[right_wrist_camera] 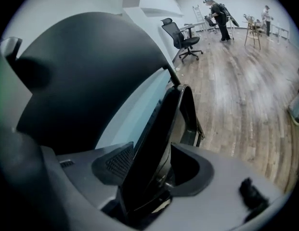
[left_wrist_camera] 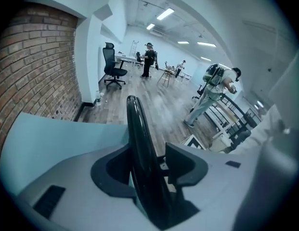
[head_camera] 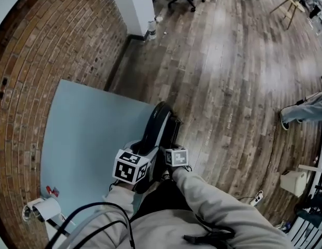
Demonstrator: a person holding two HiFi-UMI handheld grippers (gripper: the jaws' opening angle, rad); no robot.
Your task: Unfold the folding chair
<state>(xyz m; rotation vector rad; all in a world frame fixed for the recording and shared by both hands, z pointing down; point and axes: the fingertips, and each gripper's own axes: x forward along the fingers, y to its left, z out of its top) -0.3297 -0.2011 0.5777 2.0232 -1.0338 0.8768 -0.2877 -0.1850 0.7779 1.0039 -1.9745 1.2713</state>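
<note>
Grasp stage. Folded chair (head_camera: 159,119) upright at 12 o'clock, blue panel (head_camera: 88,139) at 9. Jaws of left gripper (left_wrist_camera: 149,167) and right gripper (right_wrist_camera: 151,166) apart, astride its top edge, unclamped. Next, likely: clamp both, spread seat from back.

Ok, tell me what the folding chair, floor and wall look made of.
Folding chair: glossy black, likely plastic or painted metal; its edge shines. Floor: wood planks, grain and seams visible. Wall: red brick, mortar lines showing, matt.
</note>
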